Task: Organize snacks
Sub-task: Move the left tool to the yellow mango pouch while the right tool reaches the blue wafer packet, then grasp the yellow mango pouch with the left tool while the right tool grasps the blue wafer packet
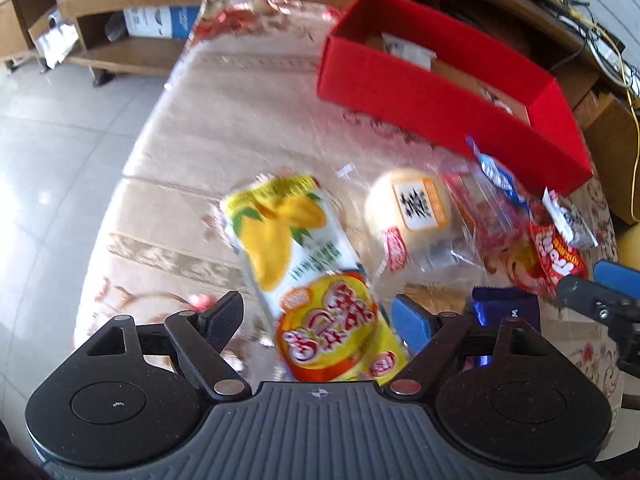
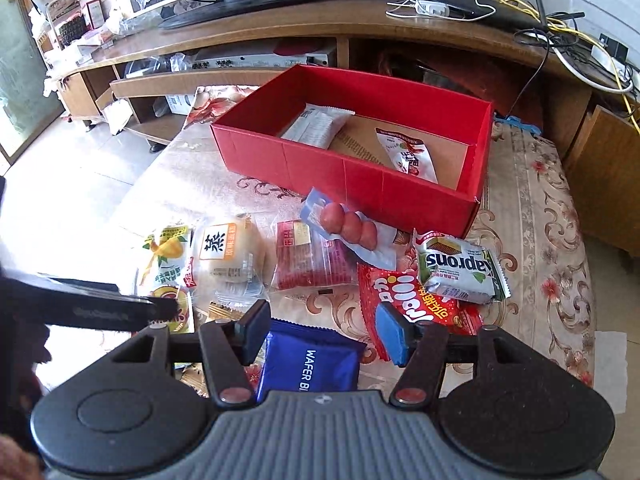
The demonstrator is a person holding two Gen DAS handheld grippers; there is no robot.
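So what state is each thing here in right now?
Red cardboard box: open, two packets inside.
Yellow mango snack packet: flat on the table, between open jaws.
Blue wafer packet: lying between parted jaws.
Left gripper: open.
Right gripper: open, not gripping.

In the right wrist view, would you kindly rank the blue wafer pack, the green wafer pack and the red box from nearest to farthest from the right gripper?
1. Blue wafer pack: lies between the open fingers of the right gripper.
2. Green wafer pack: farther out, to the right, resting on the red candy bag.
3. Red box: farthest, toward the table's back.
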